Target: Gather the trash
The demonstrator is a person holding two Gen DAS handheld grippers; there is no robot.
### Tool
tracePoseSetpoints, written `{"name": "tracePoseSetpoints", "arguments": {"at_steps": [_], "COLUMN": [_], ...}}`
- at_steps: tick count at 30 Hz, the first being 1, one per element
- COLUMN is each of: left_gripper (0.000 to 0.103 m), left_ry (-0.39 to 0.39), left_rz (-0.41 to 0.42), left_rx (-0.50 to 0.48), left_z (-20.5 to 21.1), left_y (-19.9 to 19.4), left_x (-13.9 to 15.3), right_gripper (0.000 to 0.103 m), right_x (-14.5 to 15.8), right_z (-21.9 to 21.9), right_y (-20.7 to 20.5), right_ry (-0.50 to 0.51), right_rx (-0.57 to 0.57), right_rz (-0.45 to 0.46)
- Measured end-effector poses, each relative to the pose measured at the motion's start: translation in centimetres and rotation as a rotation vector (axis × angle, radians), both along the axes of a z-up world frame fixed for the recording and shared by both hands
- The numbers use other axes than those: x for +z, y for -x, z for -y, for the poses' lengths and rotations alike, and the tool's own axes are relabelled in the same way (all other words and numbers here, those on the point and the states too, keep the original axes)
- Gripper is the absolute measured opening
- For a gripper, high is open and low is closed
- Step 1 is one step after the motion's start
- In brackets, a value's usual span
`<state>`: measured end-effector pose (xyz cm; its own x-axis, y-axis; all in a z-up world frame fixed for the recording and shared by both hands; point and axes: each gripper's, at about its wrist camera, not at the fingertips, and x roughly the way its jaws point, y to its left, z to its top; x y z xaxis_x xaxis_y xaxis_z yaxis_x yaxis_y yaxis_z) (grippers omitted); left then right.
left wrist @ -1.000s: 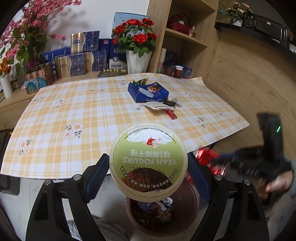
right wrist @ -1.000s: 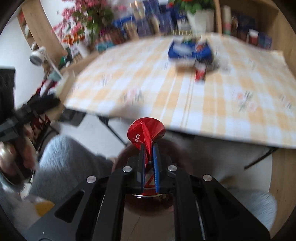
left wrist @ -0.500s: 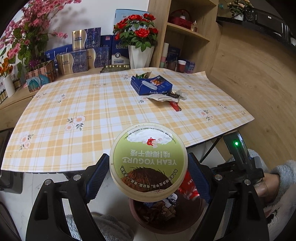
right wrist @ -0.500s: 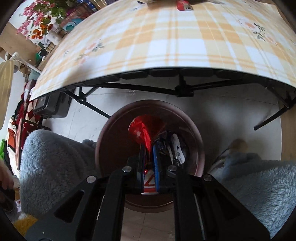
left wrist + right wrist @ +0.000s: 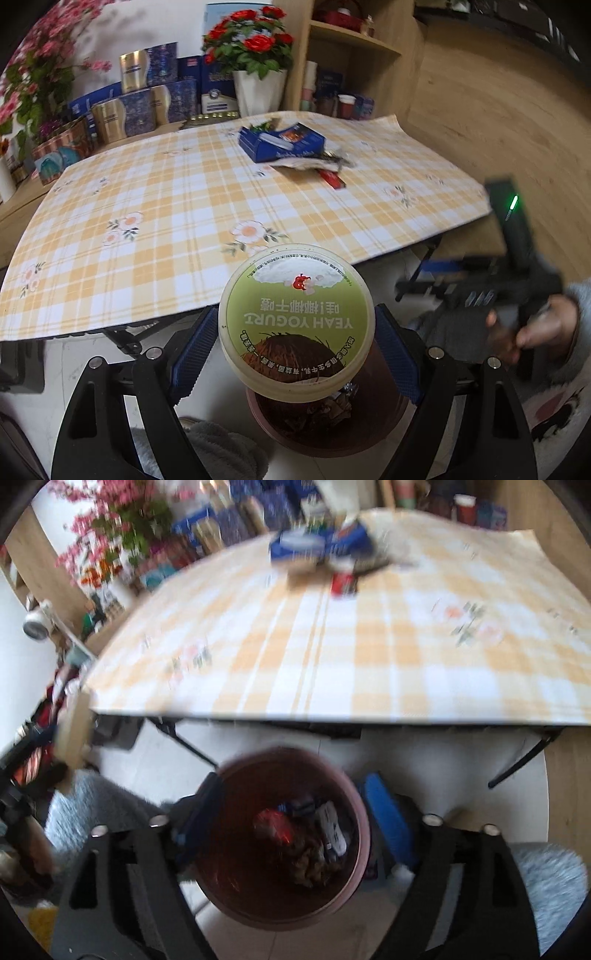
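Observation:
My left gripper [image 5: 295, 350] is shut on a round yogurt tub [image 5: 297, 321] with a green lid, held above the brown trash bin [image 5: 354, 439]. My right gripper [image 5: 291, 816] is open and empty, its blue pads either side of the bin [image 5: 354, 849] below it. A red wrapper [image 5: 275, 827] lies in the bin among other trash. On the checked table [image 5: 166, 221] remain a blue box [image 5: 282, 142], crumpled paper [image 5: 306, 162] and a red packet [image 5: 332, 179]. The right gripper also shows in the left wrist view [image 5: 480, 291], blurred.
Flower pots [image 5: 258, 88], gift boxes [image 5: 140, 107] and a wooden shelf [image 5: 351, 48] stand behind the table. Folding table legs [image 5: 517, 760] stand beside the bin. Grey fuzzy slippers [image 5: 546, 875] are near the bin on the floor.
My right gripper opened and dropped the red wrapper into the bin, then lifted and tilted up toward the table. My left gripper still holds the yogurt tub over the bin.

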<state>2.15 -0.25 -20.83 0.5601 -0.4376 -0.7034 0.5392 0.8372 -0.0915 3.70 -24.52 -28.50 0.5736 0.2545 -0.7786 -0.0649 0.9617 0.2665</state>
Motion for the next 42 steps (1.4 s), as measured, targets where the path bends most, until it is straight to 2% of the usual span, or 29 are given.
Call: {"name": "tracePoseSetpoints", "arguments": {"at_steps": [5,9,11,13,16,21,30,35,38,42], "left_gripper": [0.082,0.082,0.082,0.082,0.082,0.082,0.082,0.084,0.092,0.093], "left_ry": [-0.023,-0.05,-0.054,-0.054,-0.058,-0.079,-0.121,-0.128,-0.134,-0.124], "left_rz": [0.005,0.033,0.042,0.04,0.019,-0.006,-0.058,-0.065,-0.052,-0.027], "left_rx": [-0.038,-0.055,-0.059,-0.06,-0.059,-0.073,-0.076,-0.091,-0.089,-0.074], "left_z": [1.4,2.1,2.1,2.1,2.1,2.6,3.1,3.4,3.6,3.3], "left_y": [0.3,0.6,0.5,0.5,0.3,0.1,-0.1,0.0,0.2,0.3], "left_x": [-1.1,-2.0,-2.5,-3.2,-4.1,-5.0,-6.7,-6.8,-6.7,-6.2], "right_gripper": [0.095,0.097,0.097,0.097,0.097,0.097,0.097,0.097,0.097,0.097], "right_x": [3.9,5.8,5.9,5.3,4.5,4.2,4.2,4.1,4.2,4.2], "right_z": [1.3,1.5,1.7,2.2,3.0,3.1,5.5,5.6,5.2,5.0], "right_y": [0.8,1.2,1.4,1.3,1.2,1.9,2.2,2.2,2.4,2.3], "right_ry": [0.068,0.237,0.302,0.32,0.283,0.296,0.21,0.208,0.222,0.231], "right_rx": [-0.005,0.015,0.013,-0.001,-0.026,-0.073,-0.174,-0.175,-0.163,-0.155], "right_rz": [0.163,0.297,0.333,0.335,0.3,0.322,0.311,0.31,0.311,0.31]}}
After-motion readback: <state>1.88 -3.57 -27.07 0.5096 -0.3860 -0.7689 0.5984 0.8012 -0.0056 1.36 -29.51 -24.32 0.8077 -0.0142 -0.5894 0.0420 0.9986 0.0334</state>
